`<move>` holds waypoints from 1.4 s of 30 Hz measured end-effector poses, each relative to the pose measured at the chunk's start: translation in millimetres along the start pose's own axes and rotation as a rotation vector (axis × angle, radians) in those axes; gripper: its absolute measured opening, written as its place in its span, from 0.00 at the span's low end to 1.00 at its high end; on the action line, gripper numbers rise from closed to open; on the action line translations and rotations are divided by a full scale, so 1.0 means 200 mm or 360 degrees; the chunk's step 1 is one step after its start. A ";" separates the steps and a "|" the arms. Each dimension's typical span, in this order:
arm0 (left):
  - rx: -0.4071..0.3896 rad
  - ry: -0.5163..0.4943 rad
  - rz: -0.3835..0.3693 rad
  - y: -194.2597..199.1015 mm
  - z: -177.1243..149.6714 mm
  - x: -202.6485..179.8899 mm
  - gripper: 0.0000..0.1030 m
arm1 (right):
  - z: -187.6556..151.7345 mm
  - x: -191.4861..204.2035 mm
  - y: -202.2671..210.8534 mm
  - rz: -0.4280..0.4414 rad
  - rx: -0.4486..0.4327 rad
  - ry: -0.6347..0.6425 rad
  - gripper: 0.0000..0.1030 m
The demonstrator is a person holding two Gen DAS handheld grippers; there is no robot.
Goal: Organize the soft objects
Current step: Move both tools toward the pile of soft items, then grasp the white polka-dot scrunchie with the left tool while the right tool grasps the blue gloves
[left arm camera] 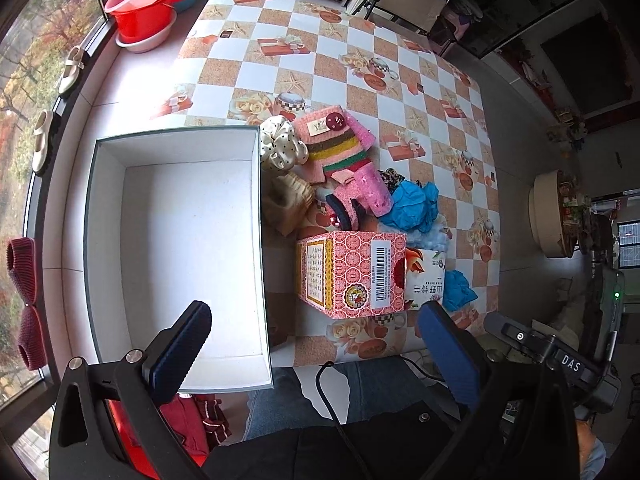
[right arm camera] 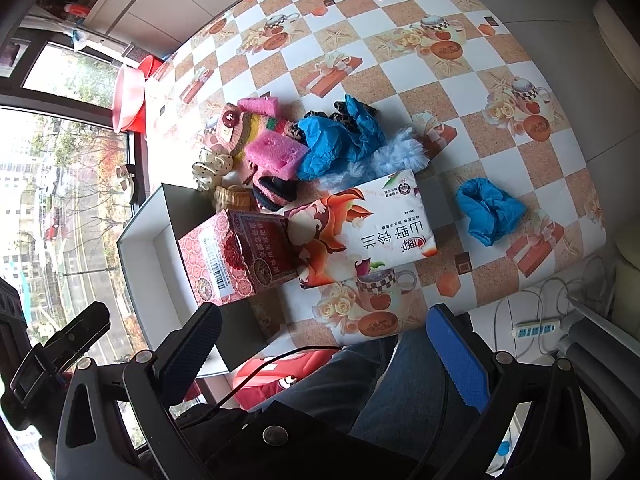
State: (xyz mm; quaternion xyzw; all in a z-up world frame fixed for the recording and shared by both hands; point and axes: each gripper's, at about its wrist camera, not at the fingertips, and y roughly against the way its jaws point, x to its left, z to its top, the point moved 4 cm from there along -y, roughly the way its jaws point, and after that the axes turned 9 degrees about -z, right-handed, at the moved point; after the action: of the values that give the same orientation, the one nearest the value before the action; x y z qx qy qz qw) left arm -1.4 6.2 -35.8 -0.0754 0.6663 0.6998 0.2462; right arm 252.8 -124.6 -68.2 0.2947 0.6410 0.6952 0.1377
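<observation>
While the left hand-held gripper gapes wide and empty, the right hand-held gripper does likewise.

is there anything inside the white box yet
No, the white box shows only its bare white floor, and the soft items such as the striped sock lie beside it on the table.

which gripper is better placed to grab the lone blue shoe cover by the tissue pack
Right, probably. The lone blue shoe cover lies apart from the pile, just beyond the tissue pack, and the open right gripper sees it clearly. The open left gripper faces the white box.
</observation>
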 end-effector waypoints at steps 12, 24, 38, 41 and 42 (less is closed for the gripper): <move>0.0042 0.0023 -0.0002 0.00 0.05 0.03 1.00 | 0.02 0.00 0.01 -0.0099 0.0008 -0.0014 1.00; 0.0091 -0.0088 0.0056 -0.17 0.32 -0.04 1.00 | 0.16 -0.09 -0.10 -0.0166 0.0085 -0.0064 1.00; -0.0030 -0.0066 0.0142 -0.75 0.78 -0.01 1.00 | 0.58 -0.15 -0.34 -0.0163 0.0110 0.0027 1.00; 0.0032 -0.0049 0.0227 -0.85 0.81 0.07 1.00 | 0.67 -0.12 -0.43 -0.0157 0.0113 0.0098 1.00; 0.0056 -0.0043 0.0222 -0.88 0.81 0.08 1.00 | 0.70 -0.11 -0.46 -0.0148 0.0119 0.0118 1.00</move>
State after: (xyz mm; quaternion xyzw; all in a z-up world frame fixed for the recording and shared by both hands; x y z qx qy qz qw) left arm 98.5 165.0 -184.1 -0.0149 0.6787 0.7045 0.2070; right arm 334.3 -11.4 -161.9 0.2436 0.6842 0.6741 0.1347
